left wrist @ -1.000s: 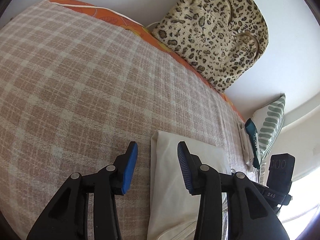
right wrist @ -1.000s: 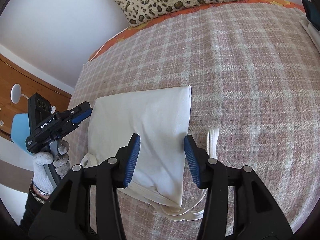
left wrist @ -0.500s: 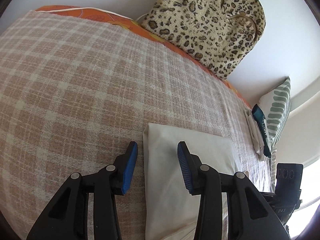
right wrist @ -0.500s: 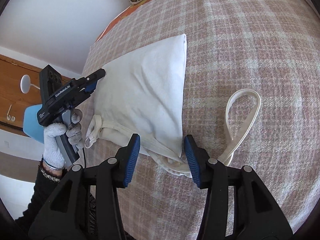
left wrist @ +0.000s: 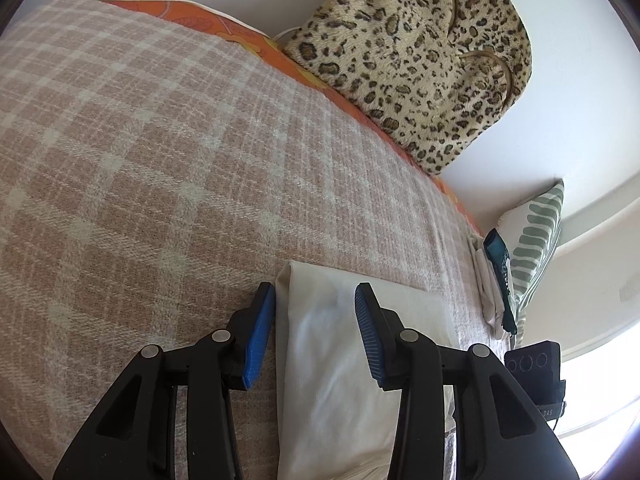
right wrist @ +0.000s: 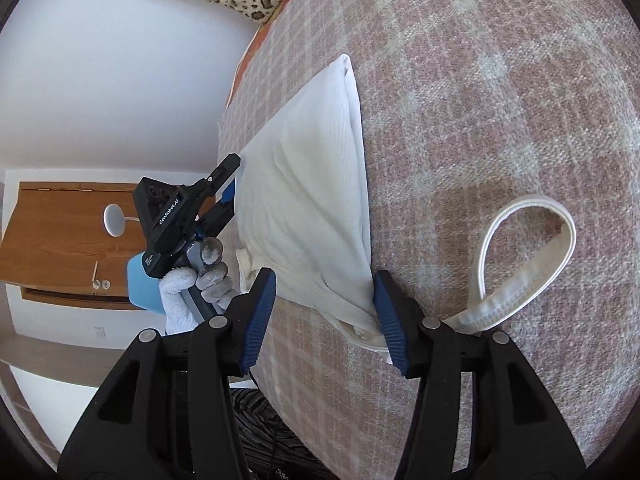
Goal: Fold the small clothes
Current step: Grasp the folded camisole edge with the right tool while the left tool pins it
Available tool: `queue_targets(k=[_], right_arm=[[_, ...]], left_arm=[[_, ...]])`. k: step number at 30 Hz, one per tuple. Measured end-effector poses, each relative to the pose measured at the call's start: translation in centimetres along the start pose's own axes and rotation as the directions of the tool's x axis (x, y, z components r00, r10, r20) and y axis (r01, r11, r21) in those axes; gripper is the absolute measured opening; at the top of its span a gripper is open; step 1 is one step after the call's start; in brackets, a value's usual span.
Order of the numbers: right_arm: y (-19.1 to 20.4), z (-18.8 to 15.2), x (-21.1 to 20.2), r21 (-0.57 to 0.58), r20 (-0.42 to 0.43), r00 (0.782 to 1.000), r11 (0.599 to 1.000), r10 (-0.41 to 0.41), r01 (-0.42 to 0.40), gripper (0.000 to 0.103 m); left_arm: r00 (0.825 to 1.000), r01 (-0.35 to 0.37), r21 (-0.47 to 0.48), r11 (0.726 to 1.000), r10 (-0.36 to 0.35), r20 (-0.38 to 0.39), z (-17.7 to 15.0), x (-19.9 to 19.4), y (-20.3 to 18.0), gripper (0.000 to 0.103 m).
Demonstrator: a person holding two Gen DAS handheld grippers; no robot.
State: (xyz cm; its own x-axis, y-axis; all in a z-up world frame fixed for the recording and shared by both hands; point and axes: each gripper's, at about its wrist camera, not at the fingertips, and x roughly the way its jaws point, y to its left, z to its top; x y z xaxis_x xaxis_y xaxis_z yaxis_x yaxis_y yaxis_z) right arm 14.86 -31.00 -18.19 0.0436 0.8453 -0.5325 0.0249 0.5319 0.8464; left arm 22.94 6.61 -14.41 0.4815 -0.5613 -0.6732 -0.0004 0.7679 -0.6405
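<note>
A bed (left wrist: 160, 168) fills most of both views, covered by a pink-and-cream checked blanket (right wrist: 500, 100) over an orange patterned sheet (left wrist: 188, 14). A leopard-print cushion (left wrist: 424, 56) leans against the plain white wall (right wrist: 100, 72) at the far side, and a green-striped pillow (left wrist: 532, 240) sits in the corner. Strong daylight, probably from a window (left wrist: 600, 392), washes out the lower right of the left view. A wooden door (right wrist: 60, 240) stands off the bed's edge, with a blue object (right wrist: 142, 288) near it.

Colours on the bed

Cream garment (left wrist: 344, 360) on pink-white plaid blanket (left wrist: 160, 160); leopard-print cushion (left wrist: 420, 60) at one o'clock, green-striped pillow (left wrist: 536, 236) at three.
</note>
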Motion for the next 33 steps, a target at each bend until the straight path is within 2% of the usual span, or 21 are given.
queue_targets(k=[10,13,16,17,19,21,23,27,28,33], right_arm=[[1.4,-0.3,1.2,-0.035,0.025,0.999,0.999,-0.04,0.041,0.053],[2.0,-0.2,1.1,-0.058,0.031,0.996,0.994,-0.087,0.089,0.052],[2.9,0.5,-0.2,-0.099,0.106,0.983,0.982,-0.152,0.163,0.052],[2.9,0.9,-0.7,-0.094,0.122,0.983,0.984,-0.138,0.149,0.052],[2.6,2.1,-1.4,-0.07,0.146,0.983,0.99,-0.115,0.126,0.052],[2.5,3.1,-2.0,-0.062,0.185,0.971,0.984,-0.154,0.167,0.052],[2.1,3.9,-1.9,-0.049,0.173,0.973,0.986,-0.149,0.16,0.052],[0.9,4.1,-0.8,-0.009,0.1,0.989,0.994,-0.109,0.11,0.052],[0.9,3.8,-0.8,-0.016,0.091,0.991,0.995,-0.099,0.101,0.052],[0.6,1.8,-0.6,-0.043,0.007,0.999,0.998,-0.052,0.052,0.053]], left_arm=[[1.0,-0.008,0.023,1.0,0.008,0.004,0.0,0.1,-0.2,0.036],[1.0,-0.03,0.032,0.999,0.03,0.004,0.1,0.1,-0.2,0.03],[0.994,-0.112,0.074,0.991,0.11,0.027,0.2,-0.1,-0.5,0.026],[0.988,-0.151,0.087,0.985,0.148,0.039,0.2,-0.4,-0.7,0.026],[0.982,-0.181,0.098,0.978,0.175,0.074,0.3,-1.3,-1.0,0.026],[0.981,-0.18,0.125,0.976,0.169,0.095,0.3,-2.1,-1.7,0.026],[0.982,-0.177,0.159,0.971,0.163,0.094,0.0,-2.4,-2.3,0.026],[0.992,-0.12,0.109,0.987,0.117,0.039,-0.1,-1.6,-1.7,0.03],[0.994,-0.111,0.099,0.989,0.11,0.023,-0.1,-1.4,-1.5,0.033],[0.999,-0.041,0.033,0.999,0.041,-0.022,0.2,-0.2,-0.4,0.034]])
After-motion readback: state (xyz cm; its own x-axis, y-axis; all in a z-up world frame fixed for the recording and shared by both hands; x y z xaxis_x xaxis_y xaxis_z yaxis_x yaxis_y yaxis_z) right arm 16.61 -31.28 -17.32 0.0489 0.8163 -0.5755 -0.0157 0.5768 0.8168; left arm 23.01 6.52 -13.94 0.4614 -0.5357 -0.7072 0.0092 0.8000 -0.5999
